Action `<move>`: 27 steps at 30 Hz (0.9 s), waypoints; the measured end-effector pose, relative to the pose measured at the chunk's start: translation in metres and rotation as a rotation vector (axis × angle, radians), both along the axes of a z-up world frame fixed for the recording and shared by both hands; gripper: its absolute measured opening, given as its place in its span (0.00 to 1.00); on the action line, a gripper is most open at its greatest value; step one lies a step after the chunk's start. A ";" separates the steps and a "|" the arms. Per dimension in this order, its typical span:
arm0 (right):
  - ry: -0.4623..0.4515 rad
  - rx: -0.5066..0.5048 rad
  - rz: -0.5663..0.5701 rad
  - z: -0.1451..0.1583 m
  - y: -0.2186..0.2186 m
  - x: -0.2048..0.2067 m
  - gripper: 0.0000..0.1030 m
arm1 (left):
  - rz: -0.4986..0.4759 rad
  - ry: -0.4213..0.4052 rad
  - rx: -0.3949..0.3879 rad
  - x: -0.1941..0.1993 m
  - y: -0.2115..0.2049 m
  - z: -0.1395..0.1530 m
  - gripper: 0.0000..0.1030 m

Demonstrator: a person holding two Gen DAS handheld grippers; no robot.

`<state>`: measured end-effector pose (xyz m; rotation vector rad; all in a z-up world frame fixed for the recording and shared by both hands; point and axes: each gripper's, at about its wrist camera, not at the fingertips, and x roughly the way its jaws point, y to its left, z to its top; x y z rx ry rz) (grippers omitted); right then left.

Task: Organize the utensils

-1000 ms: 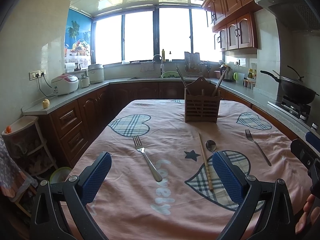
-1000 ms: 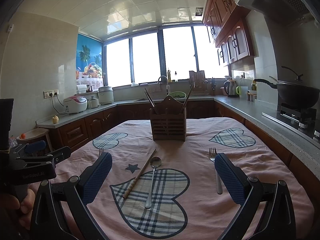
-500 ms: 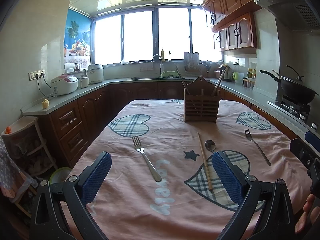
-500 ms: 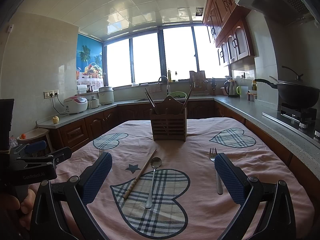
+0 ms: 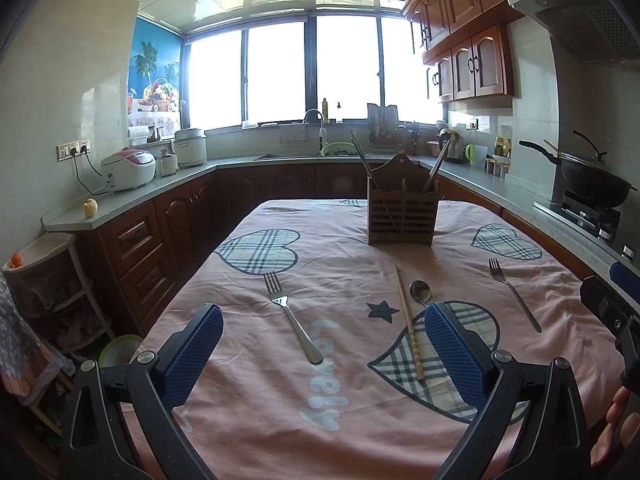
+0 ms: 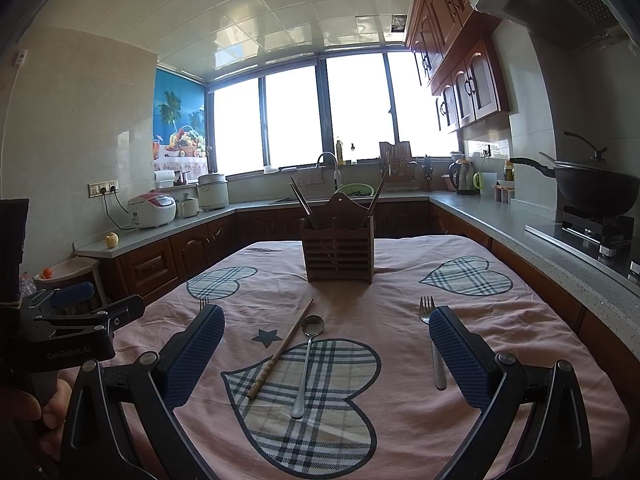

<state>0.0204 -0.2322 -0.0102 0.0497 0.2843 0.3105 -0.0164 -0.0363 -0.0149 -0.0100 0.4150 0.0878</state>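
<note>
A wooden utensil holder (image 5: 402, 216) (image 6: 338, 250) stands at the far middle of the pink tablecloth, with chopsticks leaning out of it. On the cloth lie a fork (image 5: 292, 318) at the left, a single chopstick (image 5: 408, 322) (image 6: 282, 348), a spoon (image 5: 419, 291) (image 6: 308, 360) and a second fork (image 5: 514, 294) (image 6: 434, 344) at the right. My left gripper (image 5: 324, 354) is open above the near cloth, with the left fork between its fingers' lines. My right gripper (image 6: 326, 356) is open over the chopstick and spoon, holding nothing.
Counters wrap the room: rice cookers (image 5: 128, 168) at the left, a sink (image 5: 320, 152) under the window, a wok (image 6: 596, 192) on the stove at the right. A person's hand (image 6: 24, 412) holds the left gripper's body at the right view's left edge.
Both grippers have barely moved; the left view has shifted very slightly. All utensils lie where they were.
</note>
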 end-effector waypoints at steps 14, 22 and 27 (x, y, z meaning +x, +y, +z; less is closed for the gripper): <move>-0.004 0.007 -0.002 0.002 0.002 0.001 1.00 | -0.001 0.002 -0.002 0.004 0.000 0.002 0.99; -0.010 0.010 -0.011 0.009 0.000 0.005 1.00 | -0.008 -0.005 -0.017 0.010 0.001 0.007 0.99; -0.003 0.009 -0.016 0.011 0.000 0.011 1.00 | -0.022 -0.022 -0.024 0.014 -0.001 0.013 0.99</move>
